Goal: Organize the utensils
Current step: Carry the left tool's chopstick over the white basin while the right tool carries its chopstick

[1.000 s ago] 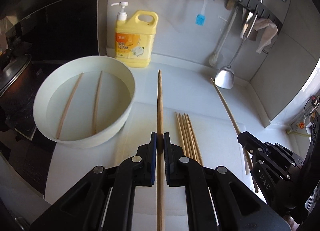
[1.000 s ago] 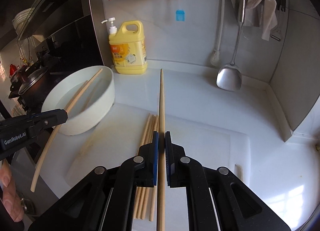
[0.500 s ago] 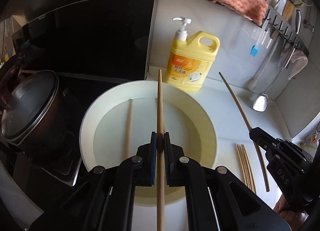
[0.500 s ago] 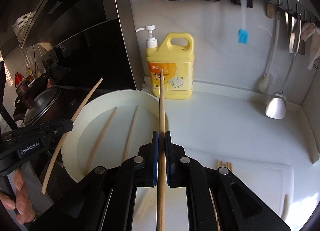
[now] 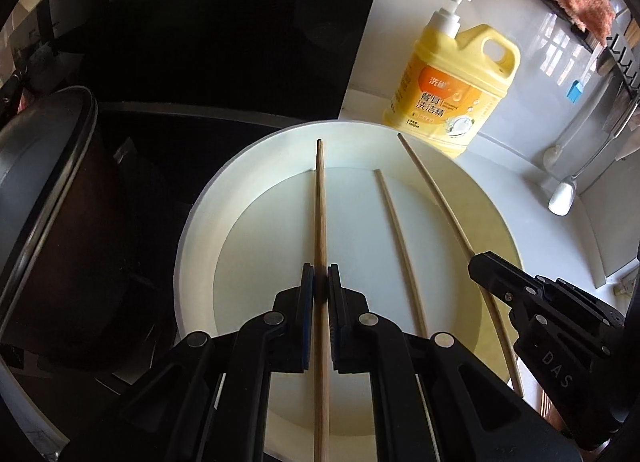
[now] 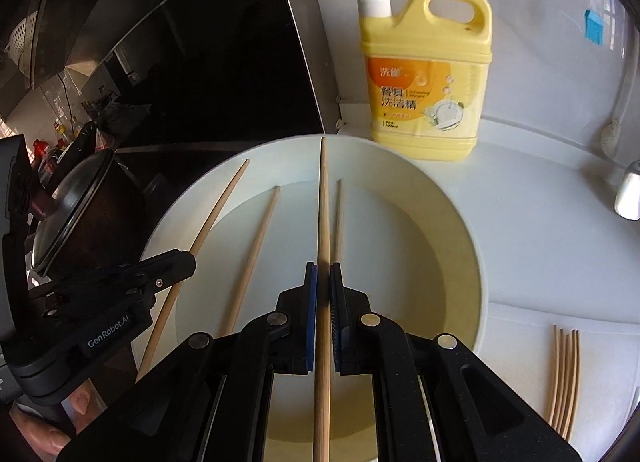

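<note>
The left gripper [image 5: 320, 282] was clamped on a chopstick [image 5: 321, 222] – the stick ran forward between its pads, out over the white basin [image 5: 192, 246]. The right gripper [image 6: 323, 274] was likewise clenched on a second chopstick [image 6: 324, 202], above the same basin. Two loose chopsticks [image 6: 256, 250] lay on the basin floor, one mostly hidden behind the right gripper's stick. To the right, a bundle of chopsticks [image 6: 564, 378] rested on the white board [image 6: 520, 342]. Beyond the basin stood a yellow detergent bottle [image 6: 428, 94] against the wall – a dark lidded pot [image 5: 44, 214] sat left.
</note>
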Demonstrator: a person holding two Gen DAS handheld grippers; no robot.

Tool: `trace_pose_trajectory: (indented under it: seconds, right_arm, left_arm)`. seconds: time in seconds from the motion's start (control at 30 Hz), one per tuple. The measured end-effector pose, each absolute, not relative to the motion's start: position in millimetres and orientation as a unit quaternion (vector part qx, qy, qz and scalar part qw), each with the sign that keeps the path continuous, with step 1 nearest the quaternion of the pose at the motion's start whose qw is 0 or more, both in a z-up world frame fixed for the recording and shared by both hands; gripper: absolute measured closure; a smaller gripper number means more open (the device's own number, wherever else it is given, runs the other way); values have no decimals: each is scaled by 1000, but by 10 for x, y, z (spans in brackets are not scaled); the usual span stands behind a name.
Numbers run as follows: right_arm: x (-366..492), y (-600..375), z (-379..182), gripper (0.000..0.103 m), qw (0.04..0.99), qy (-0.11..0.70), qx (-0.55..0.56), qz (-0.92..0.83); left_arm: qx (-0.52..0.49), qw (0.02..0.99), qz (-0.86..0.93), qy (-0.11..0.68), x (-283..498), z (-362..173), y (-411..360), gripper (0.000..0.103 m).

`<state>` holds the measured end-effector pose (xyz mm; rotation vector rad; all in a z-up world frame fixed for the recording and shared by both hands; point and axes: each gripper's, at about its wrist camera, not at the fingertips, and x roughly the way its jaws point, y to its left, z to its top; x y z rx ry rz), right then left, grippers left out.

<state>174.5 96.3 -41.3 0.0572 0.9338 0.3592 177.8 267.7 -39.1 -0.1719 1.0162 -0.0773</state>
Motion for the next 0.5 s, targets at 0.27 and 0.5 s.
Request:
trace_pose_trajectory:
  seconds: [0.27,0.5]
  right_arm:
    - [1886,1110,-633,97,859,477,27,185]
    - [1930,1163,-773,97,844,503,26,187]
  left_arm:
    - [-79,861,-35,501,1875,-575,2730,95]
    - [-76,853,-36,515,1950,-687,2722,95]
